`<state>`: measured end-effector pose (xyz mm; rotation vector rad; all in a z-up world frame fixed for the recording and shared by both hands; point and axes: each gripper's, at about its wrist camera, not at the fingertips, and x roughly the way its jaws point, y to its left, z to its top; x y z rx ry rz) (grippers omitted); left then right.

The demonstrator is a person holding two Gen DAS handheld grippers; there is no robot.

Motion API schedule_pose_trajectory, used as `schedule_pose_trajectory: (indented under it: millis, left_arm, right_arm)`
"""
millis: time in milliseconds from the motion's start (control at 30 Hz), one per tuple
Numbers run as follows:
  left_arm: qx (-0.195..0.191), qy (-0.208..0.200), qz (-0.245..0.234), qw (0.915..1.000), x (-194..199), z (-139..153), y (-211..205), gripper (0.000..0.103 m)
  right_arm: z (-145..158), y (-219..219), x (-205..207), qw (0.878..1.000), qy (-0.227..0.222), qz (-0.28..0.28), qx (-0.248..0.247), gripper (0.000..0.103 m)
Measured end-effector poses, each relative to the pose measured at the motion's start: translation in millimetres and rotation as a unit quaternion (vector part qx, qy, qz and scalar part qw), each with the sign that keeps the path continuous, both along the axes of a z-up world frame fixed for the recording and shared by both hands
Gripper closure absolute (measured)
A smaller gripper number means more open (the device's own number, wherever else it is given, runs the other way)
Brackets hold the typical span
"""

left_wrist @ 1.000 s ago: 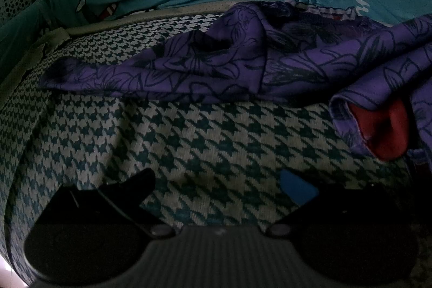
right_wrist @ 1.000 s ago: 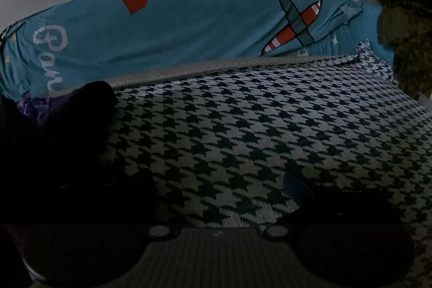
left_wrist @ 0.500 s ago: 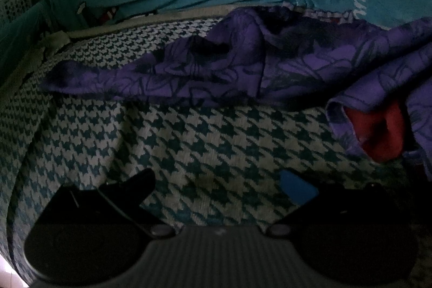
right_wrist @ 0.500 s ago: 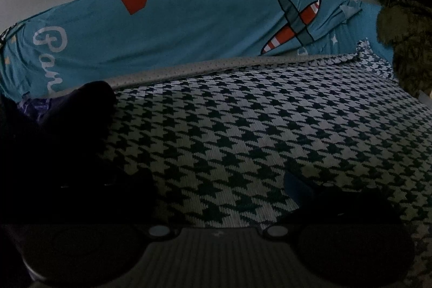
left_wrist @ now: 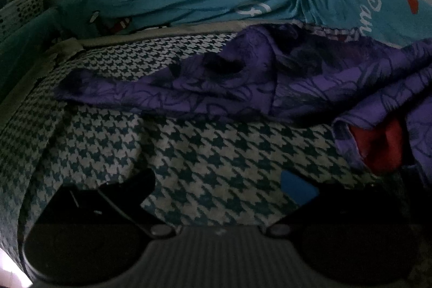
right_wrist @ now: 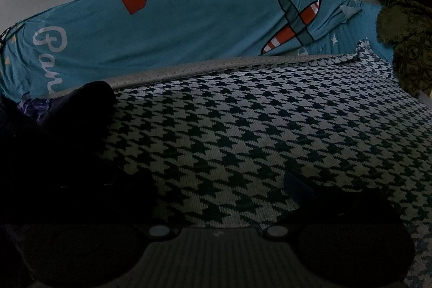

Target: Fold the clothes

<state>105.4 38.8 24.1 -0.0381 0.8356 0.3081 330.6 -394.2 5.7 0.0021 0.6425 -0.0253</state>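
A purple garment with a dark floral print (left_wrist: 270, 82) lies crumpled across the houndstooth cover (left_wrist: 210, 147), one sleeve reaching left. A red lining (left_wrist: 383, 147) shows at a cuff on the right. My left gripper (left_wrist: 218, 184) hovers open over bare cover, short of the garment, with nothing between its fingers. In the right wrist view a dark fold of the garment (right_wrist: 67, 120) fills the left side and hides the left finger. My right gripper (right_wrist: 216, 188) stands open over the cover (right_wrist: 256, 126), just right of that fold.
A teal cushion with a plane, stars and white lettering (right_wrist: 189, 26) lines the back against a pale wall. A perforated white basket (left_wrist: 19, 10) stands at the far left. A dark olive patterned cloth (right_wrist: 407, 42) sits at the right edge.
The left wrist view has shifted slightly, with the purple garment drifting a little lower and to the right in frame. The right gripper's view is nearly unchanged.
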Motion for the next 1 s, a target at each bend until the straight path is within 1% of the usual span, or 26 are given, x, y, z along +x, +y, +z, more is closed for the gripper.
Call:
schedule_pose_trajectory:
  millis: [233,433,800,1000]
  left_arm:
    - [0.005,-0.004,0.010,0.9999,-4,2,13,0.000]
    - [0.001,-0.003,0.022,0.9997,-9,2,23,0.000]
    - [0.009,-0.017,0.049,0.9986,-17,11,34,0.000]
    - [0.010,-0.025,0.050,0.9984,-27,18,38,0.000]
  right_arm:
    - [0,0,0,1.000,0.000,-0.001,0.000,0.000]
    - [0,0,0,1.000,0.000,-0.001,0.000,0.000]
    - [1,-2,0,1.000,0.000,-0.001,0.001,0.000]
    - [1,-2,0,1.000,0.001,-0.001,0.001,0.000]
